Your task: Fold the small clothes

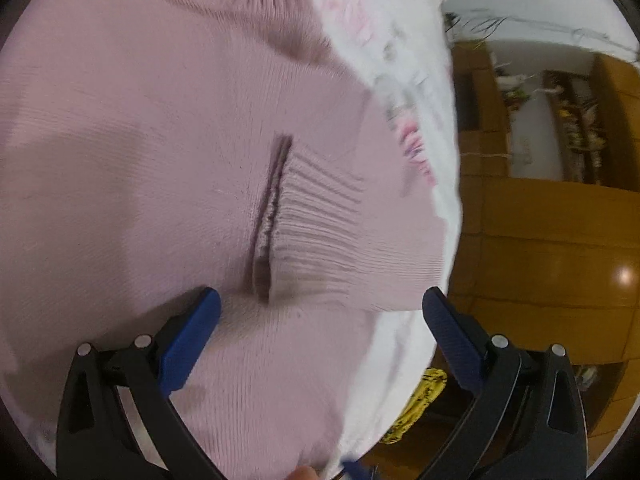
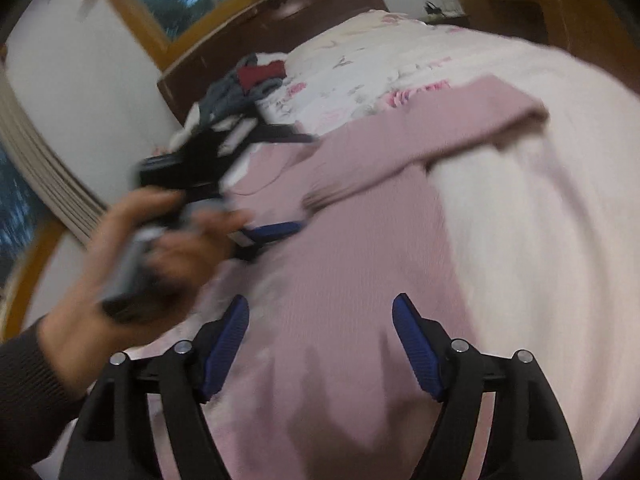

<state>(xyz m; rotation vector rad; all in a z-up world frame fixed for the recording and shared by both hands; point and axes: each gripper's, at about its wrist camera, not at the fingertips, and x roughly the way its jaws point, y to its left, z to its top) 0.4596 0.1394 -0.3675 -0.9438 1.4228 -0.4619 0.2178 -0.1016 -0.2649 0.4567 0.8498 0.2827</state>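
Dusty pink ribbed knit on the sweater (image 1: pixel 160 160), darker along its cuff slit. White bedspread (image 2: pixel 360 80) with pink flowers and grey-green leaves. Blue pads on black fingers (image 1: pixel 192 344). Dark brown sleeve (image 2: pixel 28 392). Honey-brown wooden floor (image 1: pixel 540 260). Grey and dark red clothes pile (image 2: pixel 248 84).

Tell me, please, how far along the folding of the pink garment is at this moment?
Done: one sleeve already lies folded across the pink sweater. In hand: nothing; left gripper and right gripper are both open above it. Left: the remaining folds; the body is spread flat on the bed.
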